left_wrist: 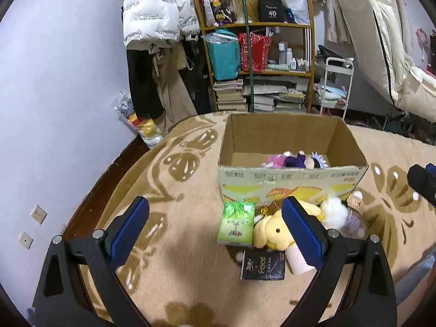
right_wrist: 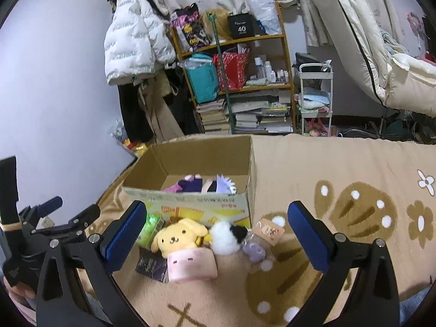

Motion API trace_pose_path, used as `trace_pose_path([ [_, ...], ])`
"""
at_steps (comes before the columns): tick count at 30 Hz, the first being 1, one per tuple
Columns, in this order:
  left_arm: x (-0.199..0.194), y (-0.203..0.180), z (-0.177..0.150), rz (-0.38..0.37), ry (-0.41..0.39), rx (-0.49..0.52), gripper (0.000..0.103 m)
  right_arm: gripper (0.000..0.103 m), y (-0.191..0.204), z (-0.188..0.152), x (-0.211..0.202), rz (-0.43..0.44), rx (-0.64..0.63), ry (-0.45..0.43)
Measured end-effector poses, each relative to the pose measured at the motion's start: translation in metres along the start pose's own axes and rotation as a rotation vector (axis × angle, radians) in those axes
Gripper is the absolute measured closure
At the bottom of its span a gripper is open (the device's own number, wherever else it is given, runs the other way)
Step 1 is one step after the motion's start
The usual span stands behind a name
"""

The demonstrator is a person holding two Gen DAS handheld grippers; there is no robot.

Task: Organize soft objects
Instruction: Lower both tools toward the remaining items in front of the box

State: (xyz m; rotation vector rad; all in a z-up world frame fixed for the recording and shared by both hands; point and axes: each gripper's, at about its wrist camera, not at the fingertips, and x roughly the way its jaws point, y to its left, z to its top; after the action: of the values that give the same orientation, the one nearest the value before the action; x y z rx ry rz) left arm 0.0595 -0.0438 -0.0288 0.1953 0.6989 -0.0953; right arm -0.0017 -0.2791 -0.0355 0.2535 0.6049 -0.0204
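With both the left gripper (left_wrist: pixel 215 227) and right gripper (right_wrist: pixel 217 233) spread wide and empty, perhaps two plush toys (right_wrist: pixel 201 184) lay in the cardboard box (right_wrist: pixel 190 204), while the yellow dog plush (right_wrist: pixel 177 238), the white pompom (right_wrist: pixel 226 238) and the tissue packs (left_wrist: pixel 237 223) waited outside.

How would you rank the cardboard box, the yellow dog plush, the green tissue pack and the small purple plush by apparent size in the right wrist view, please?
1. cardboard box
2. yellow dog plush
3. green tissue pack and small purple plush: unsure, since the claw hides part of the pack.

The cardboard box (left_wrist: pixel 291 174) stands open at the top, its left half bare inside. Its front wall rises just behind the yellow plush dog (right_wrist: pixel 177 238), white pompom (right_wrist: pixel 226 238) and green tissue pack (left_wrist: pixel 236 223), crowded together.
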Motion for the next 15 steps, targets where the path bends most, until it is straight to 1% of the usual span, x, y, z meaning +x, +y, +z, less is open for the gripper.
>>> trace_pose_path([
  [8, 0.020, 0.000, -0.007, -0.013, 0.055, -0.012, 0.006, 0.000, 0.010, -0.011, 0.018, -0.021, -0.053, 0.031],
  [15, 0.045, 0.000, -0.013, -0.017, 0.117, -0.030, 0.006, 0.000, 0.010, -0.017, 0.045, -0.035, -0.061, 0.093],
])
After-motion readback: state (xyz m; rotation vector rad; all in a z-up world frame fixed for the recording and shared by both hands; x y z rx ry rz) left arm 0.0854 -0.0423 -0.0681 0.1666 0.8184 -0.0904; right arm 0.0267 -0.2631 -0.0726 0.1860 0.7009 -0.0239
